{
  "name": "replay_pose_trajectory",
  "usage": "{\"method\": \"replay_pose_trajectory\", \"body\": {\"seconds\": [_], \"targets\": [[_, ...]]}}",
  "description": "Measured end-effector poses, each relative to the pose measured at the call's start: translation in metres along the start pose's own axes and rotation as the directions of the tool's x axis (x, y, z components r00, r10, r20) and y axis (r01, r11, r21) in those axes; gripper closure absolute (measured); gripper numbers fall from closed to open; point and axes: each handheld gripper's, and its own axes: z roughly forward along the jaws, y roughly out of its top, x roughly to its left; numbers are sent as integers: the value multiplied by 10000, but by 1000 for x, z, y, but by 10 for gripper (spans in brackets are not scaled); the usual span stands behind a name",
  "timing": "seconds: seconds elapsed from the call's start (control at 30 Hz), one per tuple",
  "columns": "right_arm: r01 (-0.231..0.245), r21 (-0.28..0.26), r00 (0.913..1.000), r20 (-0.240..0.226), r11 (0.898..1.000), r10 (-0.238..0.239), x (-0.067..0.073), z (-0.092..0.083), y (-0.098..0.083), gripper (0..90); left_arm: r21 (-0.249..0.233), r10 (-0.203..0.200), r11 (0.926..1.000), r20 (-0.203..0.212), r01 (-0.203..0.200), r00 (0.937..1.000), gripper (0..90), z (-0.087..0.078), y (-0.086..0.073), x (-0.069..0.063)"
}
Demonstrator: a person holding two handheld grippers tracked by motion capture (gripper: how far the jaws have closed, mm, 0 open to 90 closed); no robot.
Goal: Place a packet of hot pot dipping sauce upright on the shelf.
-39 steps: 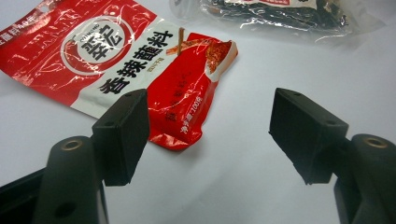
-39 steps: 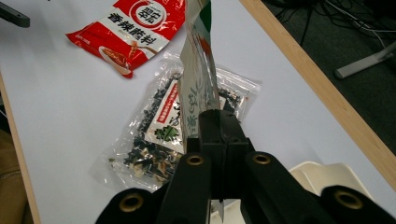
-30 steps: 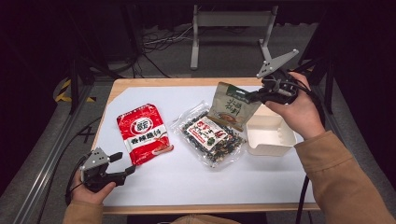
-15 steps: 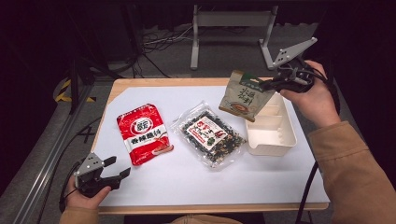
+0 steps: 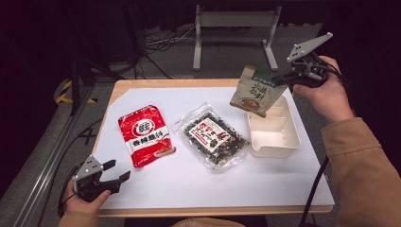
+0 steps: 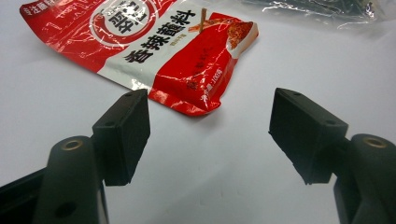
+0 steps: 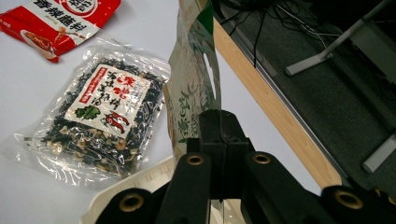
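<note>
The green pouch (image 5: pixel 255 92) is held clamped at its edge by the right gripper (image 5: pixel 283 79) above the tray (image 5: pixel 274 142) — seemingly for dropping in; the left gripper's (image 5: pixel 116 177) jaws are kept apart on the bench (image 5: pixel 189 184).

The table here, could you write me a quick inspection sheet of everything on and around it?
Surface: white table with a wooden edge, flat and dry.
Job's things: green-and-beige paper packet lifted above the cream plastic divided tray.
Clutter: red foil snack pouch and clear plastic bag of dark dried mix, both lying flat, apart.
Grippers: right gripper shut on the packet's edge; left gripper open, low at the table's near left corner, holding nothing.
Cables: black cable hanging off the table's right side; more on the floor behind.
Surroundings: grey metal stand on a dark floor.
</note>
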Motion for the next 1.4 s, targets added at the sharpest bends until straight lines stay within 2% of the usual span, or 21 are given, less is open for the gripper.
{"method": "replay_pose_trajectory", "body": {"seconds": [0.37,0.6,0.9,1.23,1.4], "targets": [[451,-37,9990,45,9990,-451,-24,2,-10,900,-18,-18,10000,13,18,10000,298,0,0,-1],[558,-181,9984,96,9983,-557,-37,4,-17,900,5,-32,10000,-24,32,10000,300,-1,-2,-1],[662,88,9954,693,9978,-666,-57,10,-29,900,-10,-79,10000,-42,79,10000,303,-3,-2,-1],[449,458,9904,1290,9979,-504,-70,20,-42,900,0,-79,10000,-29,79,10000,304,-3,-3,0],[583,581,9872,1450,9966,-662,-72,26,-44,900,-16,-81,10000,-44,80,10000,305,-4,-3,0]]}}
